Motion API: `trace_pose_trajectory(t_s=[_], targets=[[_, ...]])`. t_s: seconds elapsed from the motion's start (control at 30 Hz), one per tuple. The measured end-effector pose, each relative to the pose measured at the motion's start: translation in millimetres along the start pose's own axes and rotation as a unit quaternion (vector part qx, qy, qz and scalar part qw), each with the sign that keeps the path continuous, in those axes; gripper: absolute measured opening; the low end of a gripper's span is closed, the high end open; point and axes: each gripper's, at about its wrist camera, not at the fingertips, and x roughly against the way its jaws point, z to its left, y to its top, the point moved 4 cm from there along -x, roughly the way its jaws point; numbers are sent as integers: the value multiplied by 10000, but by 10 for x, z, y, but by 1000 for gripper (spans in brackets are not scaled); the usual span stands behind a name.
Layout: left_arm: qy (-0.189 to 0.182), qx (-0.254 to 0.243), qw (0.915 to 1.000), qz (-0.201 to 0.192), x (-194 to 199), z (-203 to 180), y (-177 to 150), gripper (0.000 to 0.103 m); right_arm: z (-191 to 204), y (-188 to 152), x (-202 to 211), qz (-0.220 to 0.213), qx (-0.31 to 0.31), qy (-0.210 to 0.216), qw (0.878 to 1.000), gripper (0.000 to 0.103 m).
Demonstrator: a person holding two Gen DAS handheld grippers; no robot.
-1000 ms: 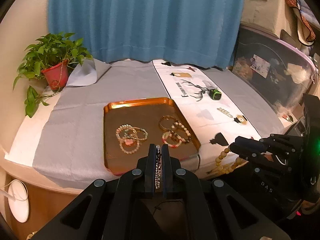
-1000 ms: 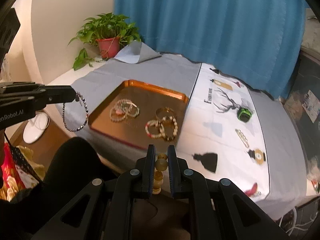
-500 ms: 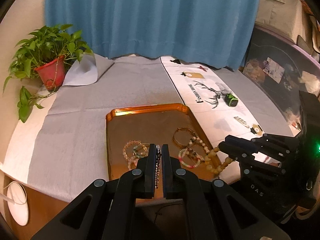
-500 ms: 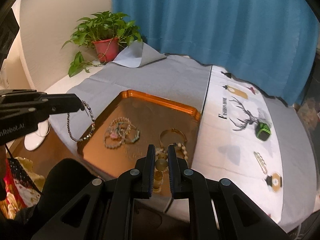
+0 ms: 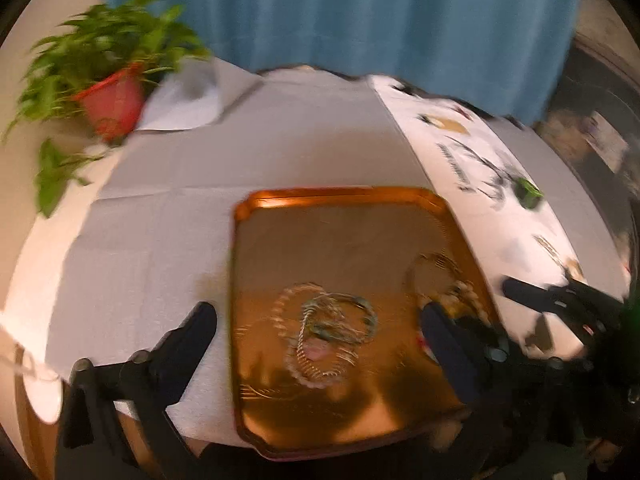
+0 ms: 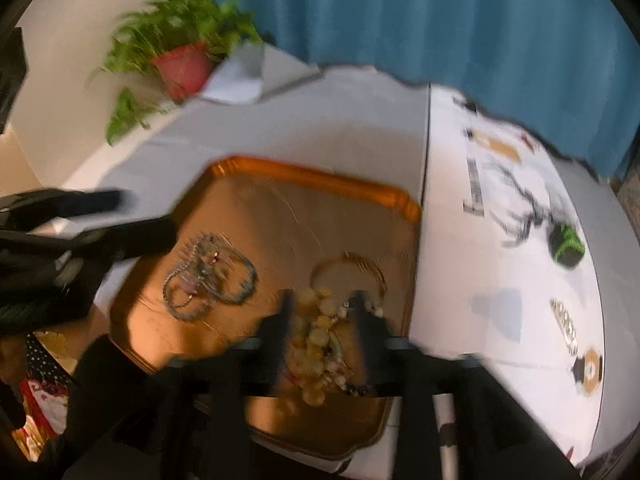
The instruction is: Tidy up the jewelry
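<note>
dropping jewelry onto the copper tray (image 5: pixel 256 216) is the step in hand: both tools hang over the tray's near half with their jaws opening. the left gripper (image 5: pixel 316 328) has its jaws spread very wide, one finger off the tray's left rim over the grey cloth (image 5: pixel 160 208), the other over the tray's right part, and nothing is pinched between them; a cluster of thin bracelets (image 5: pixel 324 332) lies on the tray floor directly beneath the gap, though the blur does not show which loop is which. the right gripper (image 6: pixel 324 312) has its jaws about half apart, and the amber bead string (image 6: pixel 312 340) sits heaped between them on the tray's near right part, beside a gold bangle (image 6: pixel 348 268); the pads look clear of the beads, though blur makes that uncertain. both tools point steeply down at the tray, side by side, the left at the tray's left edge, the right at its right. judging from this, the next move calls for lifting both tools straight up off the tray without snagging a loop, then reaching for pieces lying right of the tray on the white runner (image 6: pixel 500 280), such as the brooch (image 6: pixel 562 318).
</note>
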Motion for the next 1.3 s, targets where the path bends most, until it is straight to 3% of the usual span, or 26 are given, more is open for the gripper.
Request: trace_pose_trajectory(t_s=[0.03,0.17,0.27,0.57,0.8,1.17,1.3], targets=[[-16,20,10000,-28,5,12,-19,102,-24,-32,15,-26,-36,-34,10000,74],[-110,146,9992,363,-8,7,-132,102,-112,-157,134,34,-97,-81,9999,76],[-164,184,9987,450,124,-35,-226,102,-178,-271,313,36,-227,-100,9997,76],[-227,91,9992,317,833,-301,-564,102,-234,-700,1071,-248,-553,-181,9980,77],[119,-334,9993,77,1480,-561,-757,102,-301,-1006,1592,-479,-644,-366,9961,78],[-96,-538,9982,-249,2299,-859,-716,102,-589,-1378,2248,-653,-937,-702,9910,78],[-405,-544,9968,-418,2645,-988,-617,102,-695,-1437,2427,-712,-1047,-790,9888,78]])
